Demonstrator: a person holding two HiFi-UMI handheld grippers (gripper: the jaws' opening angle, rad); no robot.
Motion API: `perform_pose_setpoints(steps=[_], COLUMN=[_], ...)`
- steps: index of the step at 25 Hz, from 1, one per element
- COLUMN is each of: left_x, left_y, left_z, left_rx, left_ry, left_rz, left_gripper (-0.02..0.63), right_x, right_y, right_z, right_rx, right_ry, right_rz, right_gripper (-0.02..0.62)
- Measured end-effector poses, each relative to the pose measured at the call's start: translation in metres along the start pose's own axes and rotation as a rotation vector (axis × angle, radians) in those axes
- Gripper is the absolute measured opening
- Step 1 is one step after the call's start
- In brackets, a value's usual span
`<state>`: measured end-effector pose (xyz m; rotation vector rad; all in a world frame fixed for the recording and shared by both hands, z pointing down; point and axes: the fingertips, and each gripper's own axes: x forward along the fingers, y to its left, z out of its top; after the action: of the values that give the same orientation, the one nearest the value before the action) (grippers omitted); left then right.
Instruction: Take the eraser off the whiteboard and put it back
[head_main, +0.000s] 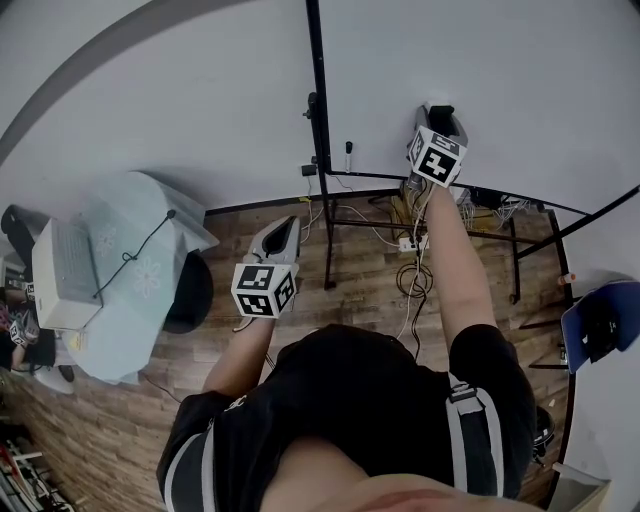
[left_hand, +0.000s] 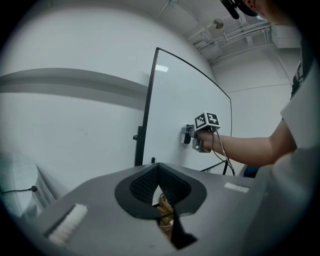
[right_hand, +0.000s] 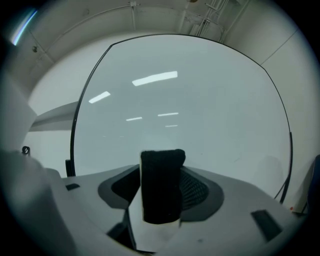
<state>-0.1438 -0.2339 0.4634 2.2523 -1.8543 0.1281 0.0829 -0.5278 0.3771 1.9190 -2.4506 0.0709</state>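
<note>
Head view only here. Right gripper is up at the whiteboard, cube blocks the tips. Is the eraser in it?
Observer: Yes. The right gripper view shows the black eraser standing upright between the jaws of the right gripper, facing the whiteboard. The jaws stand apart, and I can't tell whether the pads press on it.
Operator: And the left gripper, carrying anything?
Observer: No. The left gripper view shows the left gripper with its jaws together and nothing between them.
</note>
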Motion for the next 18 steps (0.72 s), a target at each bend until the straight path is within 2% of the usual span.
perform_pose_setpoints(steps=[8, 18], left_x=[-0.006, -0.004], left_y=[-0.002, -0.020], left_z=[-0.001, -0.004], left_rx=[0.001, 0.001], left_ry=[-0.005, -0.003], left_rz=[-0.014, -0.066], left_gripper=[0.009, 0.009], right_x=[-0.030, -0.111], right_y=[0.018, 0.048], right_z=[0.025, 0.058], right_rx=[-0.035, -0.104], right_ry=[-0.073, -0.209], right_rz=[0.030, 0.106], right_gripper=[0.235, 0.235])
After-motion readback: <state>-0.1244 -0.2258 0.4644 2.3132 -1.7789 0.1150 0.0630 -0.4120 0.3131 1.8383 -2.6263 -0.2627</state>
